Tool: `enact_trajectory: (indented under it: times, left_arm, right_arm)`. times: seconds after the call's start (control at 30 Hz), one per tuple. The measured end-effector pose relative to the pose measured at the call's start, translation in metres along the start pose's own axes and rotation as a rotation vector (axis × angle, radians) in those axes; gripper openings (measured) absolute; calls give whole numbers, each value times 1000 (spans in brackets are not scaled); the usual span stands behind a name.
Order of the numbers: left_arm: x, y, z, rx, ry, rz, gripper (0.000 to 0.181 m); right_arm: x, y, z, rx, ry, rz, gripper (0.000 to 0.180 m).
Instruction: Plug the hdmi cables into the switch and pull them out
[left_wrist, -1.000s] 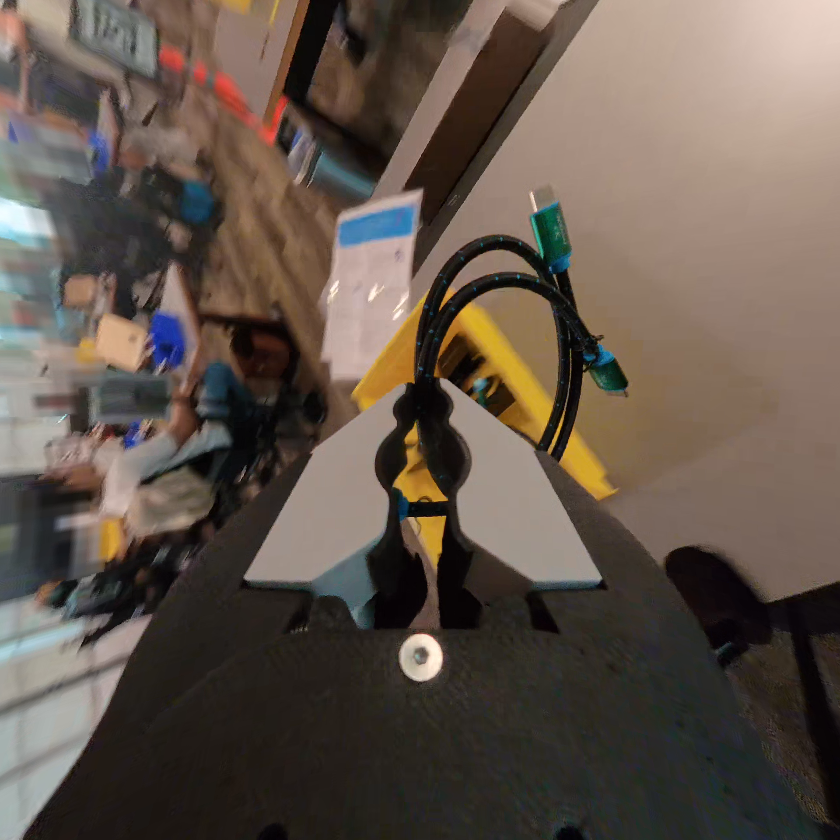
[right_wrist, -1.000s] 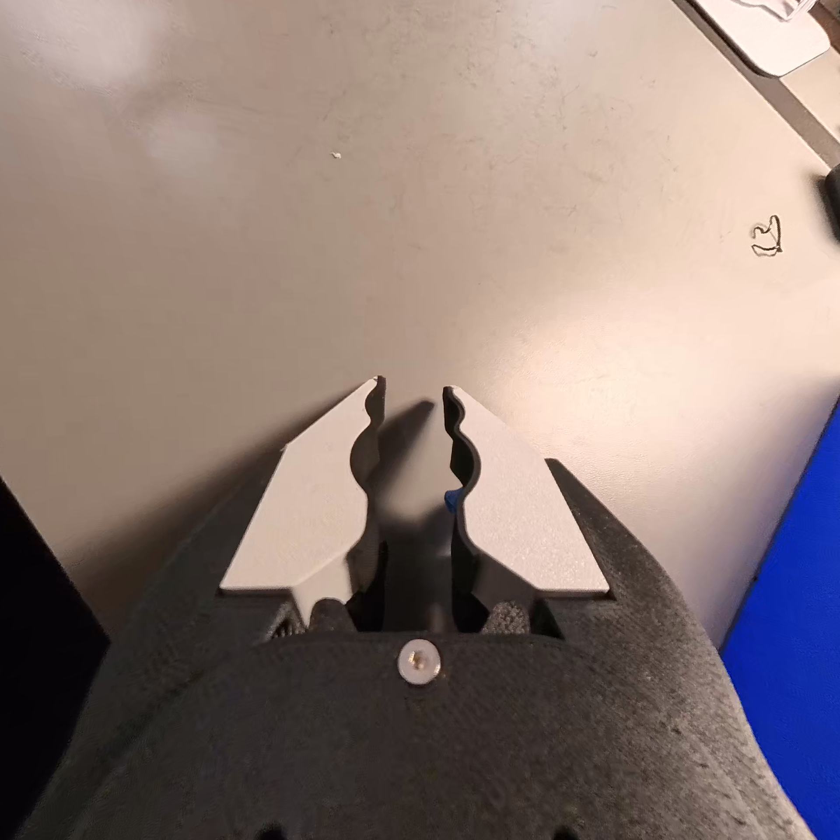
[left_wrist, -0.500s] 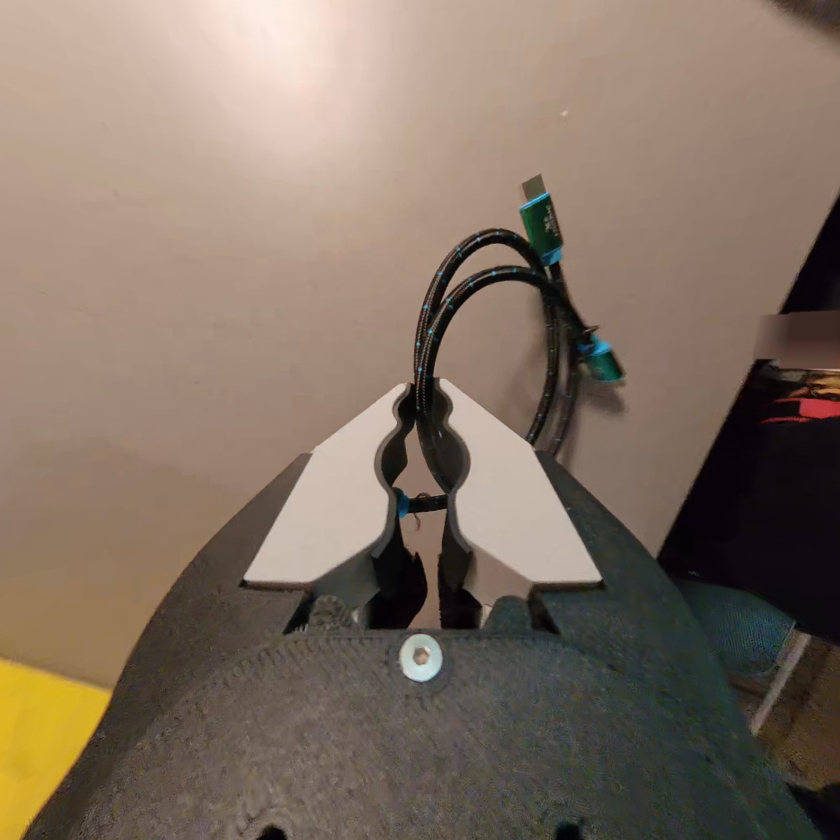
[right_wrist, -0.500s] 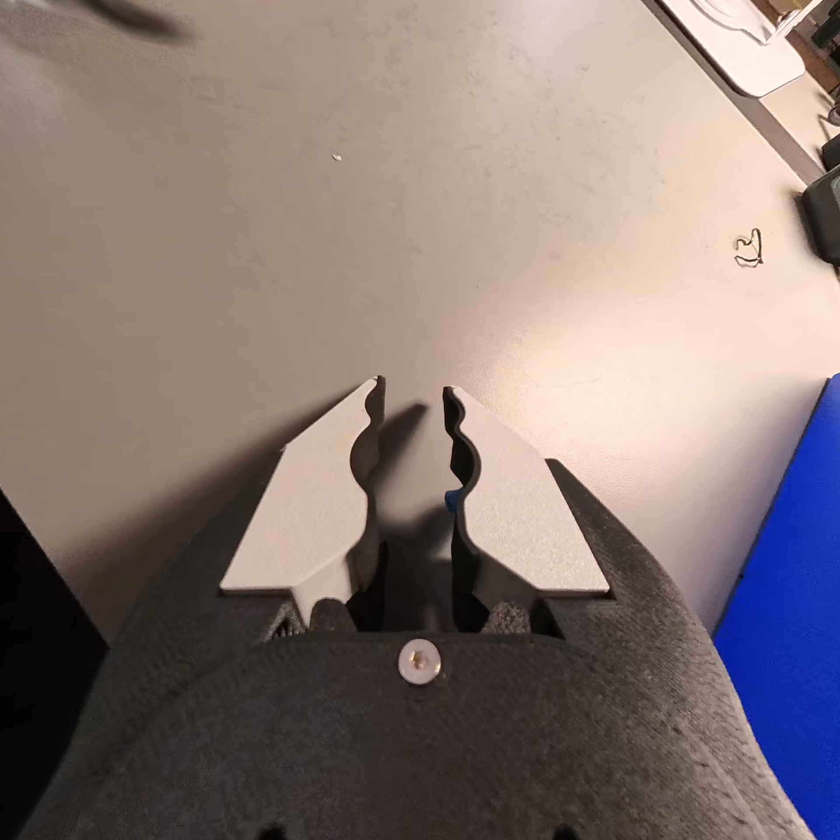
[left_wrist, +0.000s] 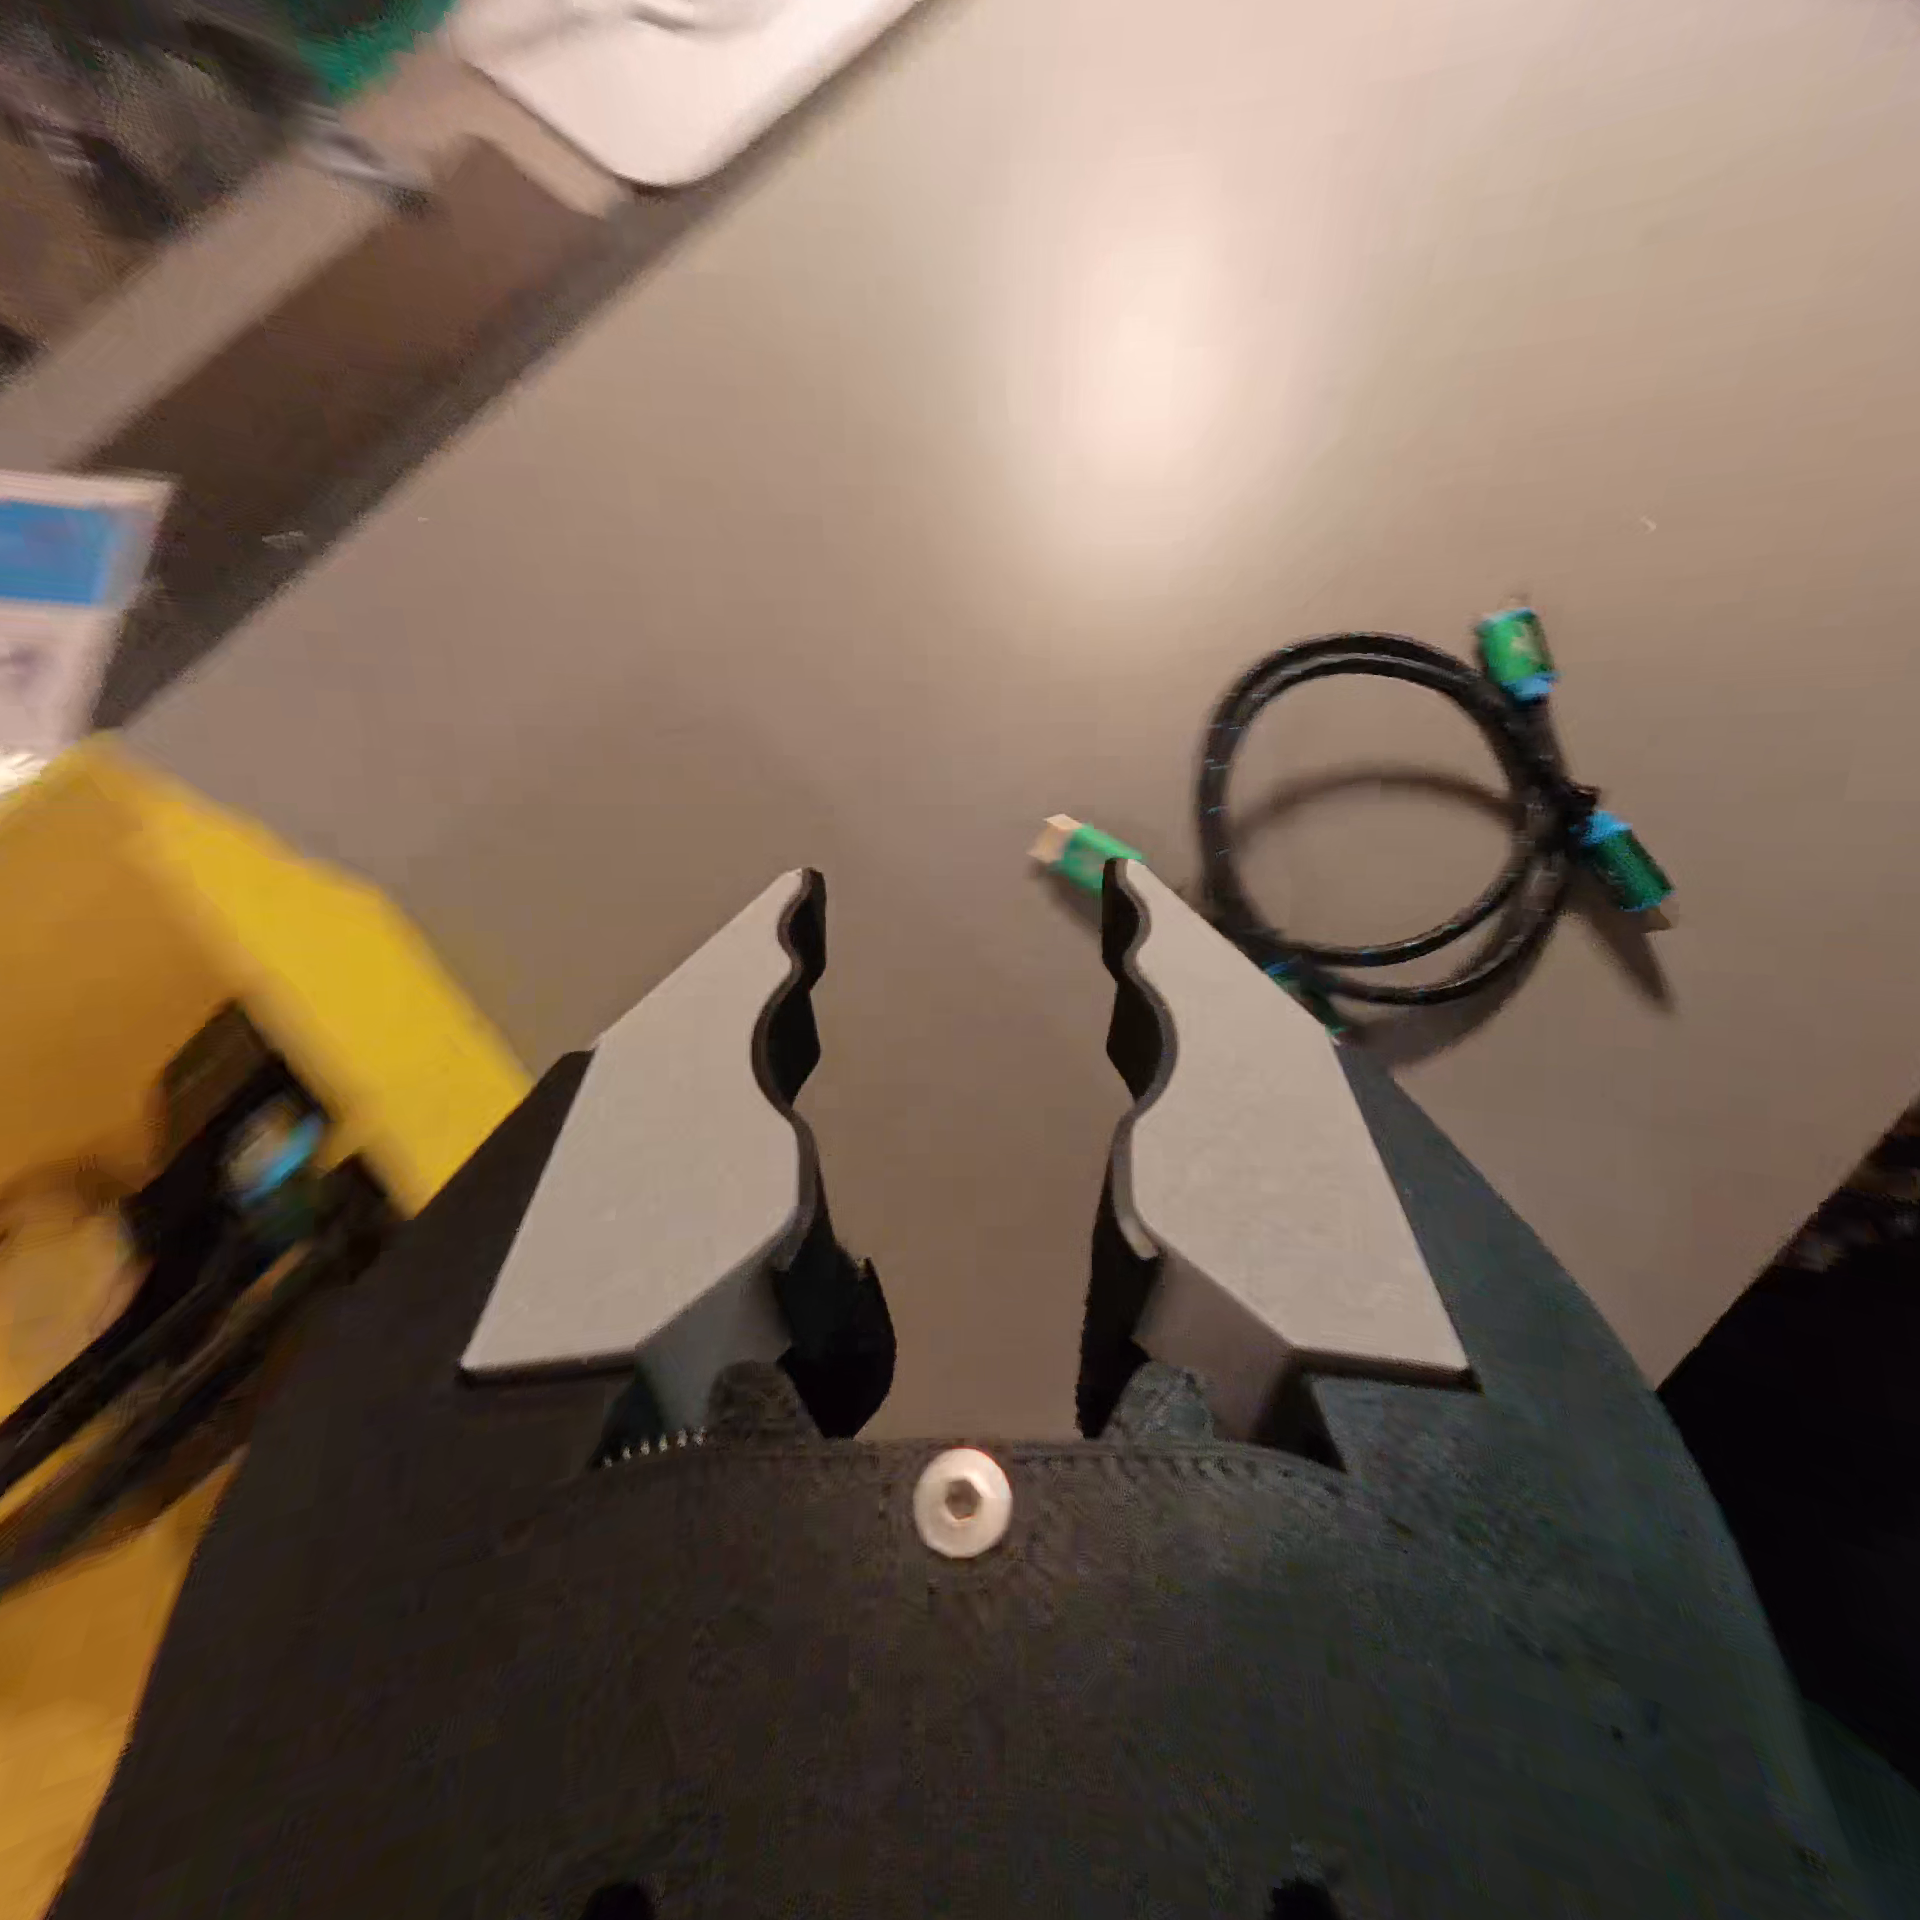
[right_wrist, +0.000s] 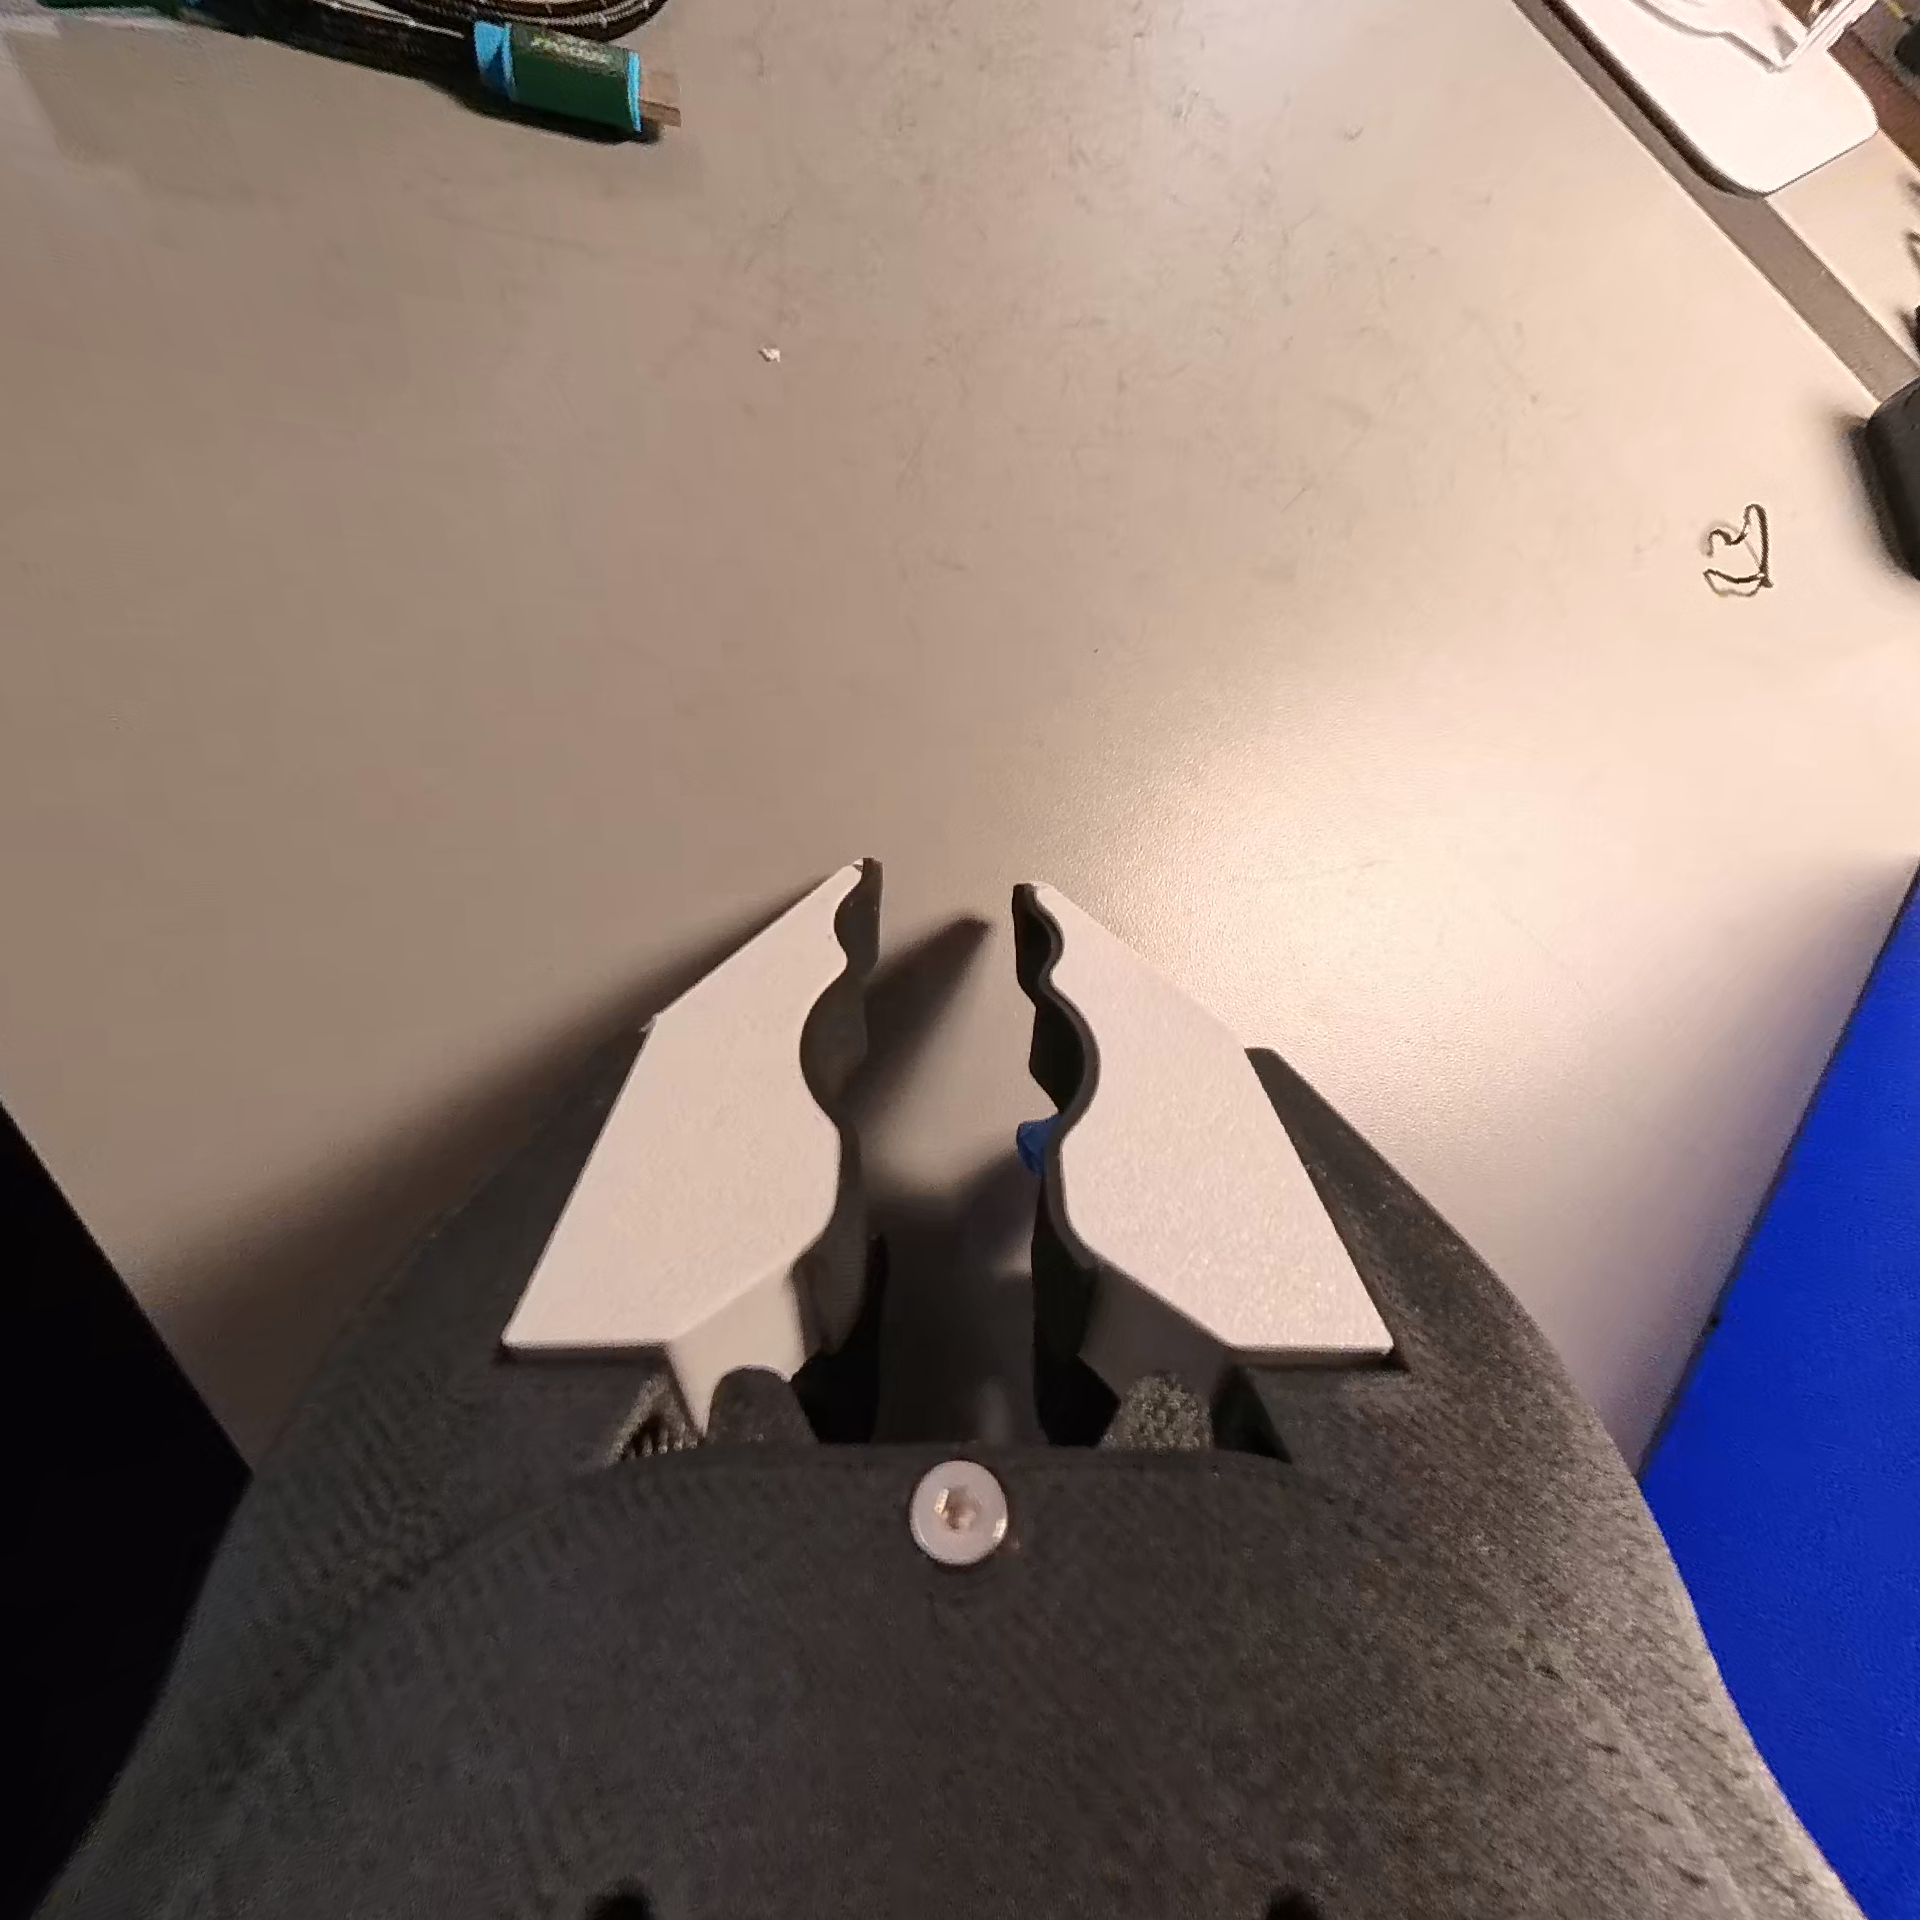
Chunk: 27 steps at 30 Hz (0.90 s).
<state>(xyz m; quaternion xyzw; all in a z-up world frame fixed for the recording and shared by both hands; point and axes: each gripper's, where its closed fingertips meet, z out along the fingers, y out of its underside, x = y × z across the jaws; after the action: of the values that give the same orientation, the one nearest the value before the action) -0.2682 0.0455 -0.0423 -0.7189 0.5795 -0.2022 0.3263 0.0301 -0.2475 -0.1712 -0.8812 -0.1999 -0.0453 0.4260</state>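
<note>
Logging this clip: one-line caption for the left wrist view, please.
Open left gripper above grey table; coiled HDMI cables beside it, yellow bin at left.

No writing here is clear enough to read.

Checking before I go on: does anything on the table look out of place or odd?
Mostly tidy. The coiled HDMI cable lies loose on the table, unplugged. One oddity: a small black wire scrap sits near the table's right edge. Both tools are open and empty.

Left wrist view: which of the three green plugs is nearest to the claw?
The plug with the bare metal tip, beside the left claw's right finger. The other two lie farther right on the coiled cable.
</note>
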Motion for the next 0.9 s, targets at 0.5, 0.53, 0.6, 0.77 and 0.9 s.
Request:
enact_trajectory:
  times: [0.5, 0.53, 0.6, 0.77, 0.9]
  left_arm:
    - [-93, 154, -71, -241, -293, -212, 7]
    - [-93, 144, -77, -208, -314, -199, 6]
    - [-89, 118, -95, -142, -357, -167, 6]
    - [-70, 68, -148, -222, -521, 5, 5]
    - [-41, 23, -171, -250, -558, 147, 7]
  right_arm:
    - [0, 1, 1, -11, -16, 26, 28]
    - [0, 1, 1, -11, -14, 25, 28]
    - [0, 1, 1, -10, -11, 23, 28]
    - [0, 1, 0, -9, -8, 21, 28]
    - [0, 1, 0, -6, -4, 15, 28]
